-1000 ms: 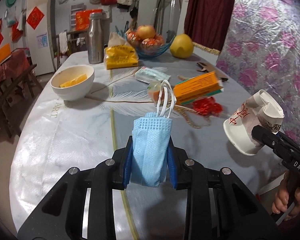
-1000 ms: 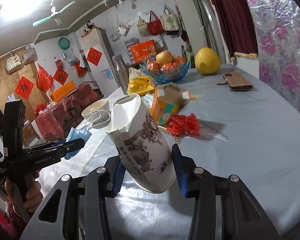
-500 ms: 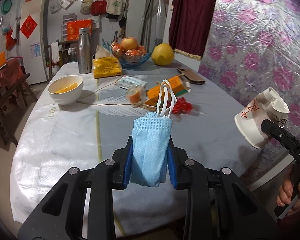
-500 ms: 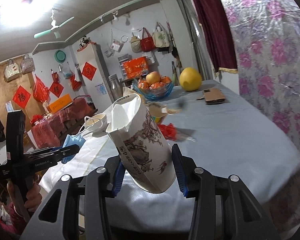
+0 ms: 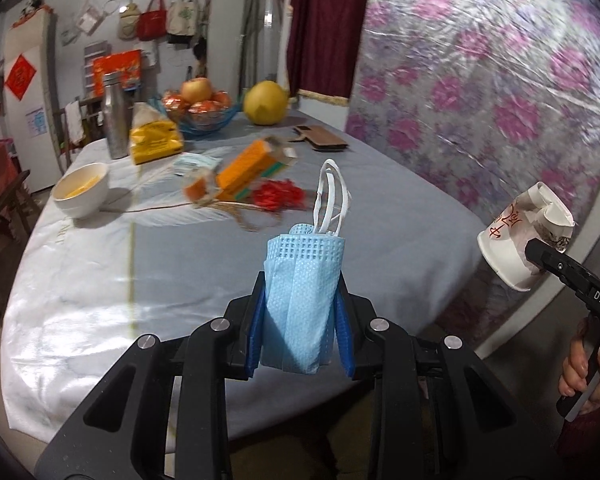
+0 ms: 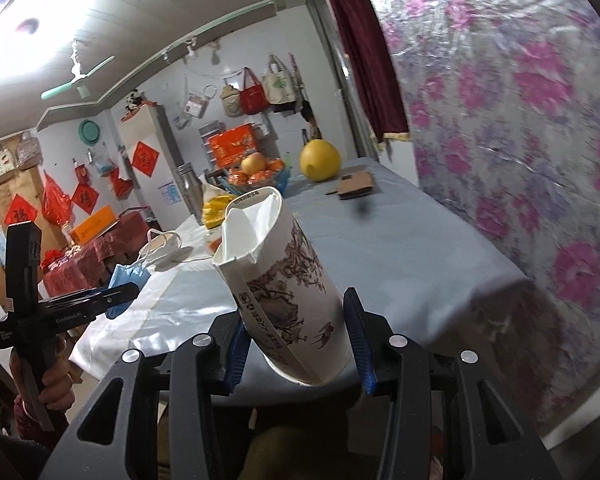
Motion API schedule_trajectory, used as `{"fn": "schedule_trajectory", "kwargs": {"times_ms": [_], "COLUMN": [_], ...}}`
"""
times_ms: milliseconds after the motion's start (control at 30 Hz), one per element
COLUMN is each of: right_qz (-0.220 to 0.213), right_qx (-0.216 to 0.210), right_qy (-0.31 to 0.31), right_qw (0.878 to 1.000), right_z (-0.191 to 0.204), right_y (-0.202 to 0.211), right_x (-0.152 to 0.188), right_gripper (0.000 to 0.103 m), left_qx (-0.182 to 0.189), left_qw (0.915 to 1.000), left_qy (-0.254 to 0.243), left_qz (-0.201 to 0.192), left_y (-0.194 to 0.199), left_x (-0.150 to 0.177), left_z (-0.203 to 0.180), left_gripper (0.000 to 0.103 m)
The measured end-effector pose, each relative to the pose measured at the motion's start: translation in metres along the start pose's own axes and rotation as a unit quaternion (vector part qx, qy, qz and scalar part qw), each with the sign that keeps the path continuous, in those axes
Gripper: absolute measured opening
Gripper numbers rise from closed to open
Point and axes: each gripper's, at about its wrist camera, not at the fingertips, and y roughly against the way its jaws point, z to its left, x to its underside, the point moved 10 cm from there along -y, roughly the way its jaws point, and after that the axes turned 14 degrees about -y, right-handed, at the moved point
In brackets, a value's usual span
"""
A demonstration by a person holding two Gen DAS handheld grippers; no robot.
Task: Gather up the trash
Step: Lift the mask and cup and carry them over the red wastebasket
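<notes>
My left gripper (image 5: 302, 316) is shut on a folded blue face mask (image 5: 302, 296) with white ear loops, held in the air off the table's near edge. My right gripper (image 6: 296, 340) is shut on a crushed white paper cup (image 6: 284, 280) with an ink-painting print, also held off the table. The cup shows in the left wrist view (image 5: 520, 236) at the right, and the mask shows in the right wrist view (image 6: 126, 280) at the left. A red crumpled scrap (image 5: 278, 196) and an orange carton (image 5: 252, 166) lie on the table.
The table (image 5: 180, 264) has a grey and white cloth. On it stand a white bowl (image 5: 82, 190), a steel flask (image 5: 116, 126), a yellow bag (image 5: 154, 142), a fruit bowl (image 5: 200, 110), a pomelo (image 5: 266, 102) and a brown wallet (image 5: 320, 140). A floral-covered wall (image 5: 480, 80) is to the right.
Both grippers have drawn back from the table and past its near edge, still holding the mask and the cup. The table looks farther away and the view has swung right.
</notes>
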Motion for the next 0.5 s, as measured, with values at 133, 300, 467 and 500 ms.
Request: {"fn": "schedule_trajectory", "kwargs": {"times_ms": [133, 300, 467, 500], "right_qz": [0.001, 0.012, 0.027, 0.030], "right_qx": [0.018, 0.041, 0.073, 0.078], "right_qy": [-0.003, -0.011, -0.032, -0.038], "right_qw": [1.000, 0.999, 0.996, 0.996], "right_z": [-0.022, -0.052, -0.093, -0.102], "right_y": [0.013, 0.024, 0.033, 0.035], "right_x": [0.003, 0.013, 0.027, 0.029], "right_gripper": [0.044, 0.044, 0.044, 0.044], "left_qx": [0.017, 0.043, 0.075, 0.081], "left_qw": [0.9997, 0.9981, 0.9944, 0.9934], "left_qy": [-0.019, -0.043, -0.069, -0.075], "left_qz": [0.005, 0.014, 0.028, 0.031], "left_y": [-0.008, -0.019, -0.033, -0.036], "left_x": [-0.004, -0.006, -0.002, -0.001], "left_z": [-0.028, -0.063, -0.104, -0.112], "left_gripper": [0.031, 0.031, 0.031, 0.031]}}
